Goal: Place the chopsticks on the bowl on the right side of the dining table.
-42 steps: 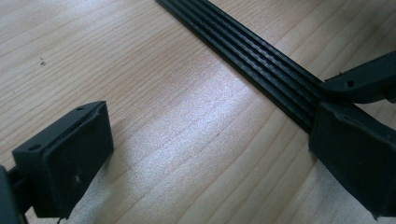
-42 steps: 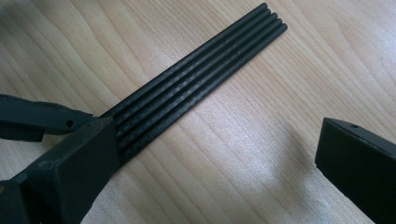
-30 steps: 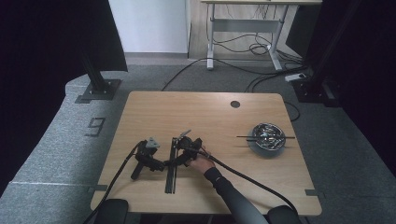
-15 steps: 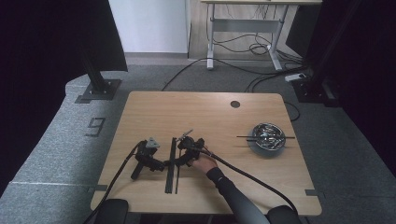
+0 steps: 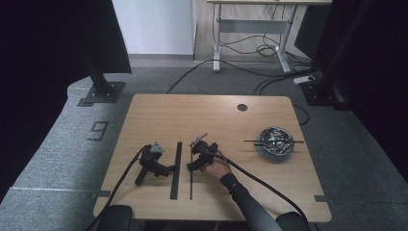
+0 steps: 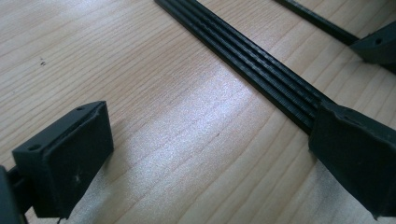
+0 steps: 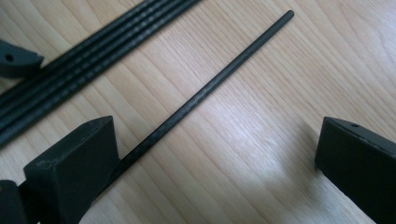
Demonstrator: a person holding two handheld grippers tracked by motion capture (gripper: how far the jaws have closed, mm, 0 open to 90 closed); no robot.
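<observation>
Two open grippers beside two black pieces on a wooden table (image 5: pixel 144 115).

A thin black rod (image 7: pixel 205 91), finely ridged along its length, lies flat on the wood just beside a wider black strip (image 6: pixel 252 60) made of several ribbed lines side by side. The right gripper (image 7: pixel 217 161) is spread wide over the rod, gripping nothing. The left gripper (image 6: pixel 205 163) is also wide open and empty, one jaw over the strip.
</observation>
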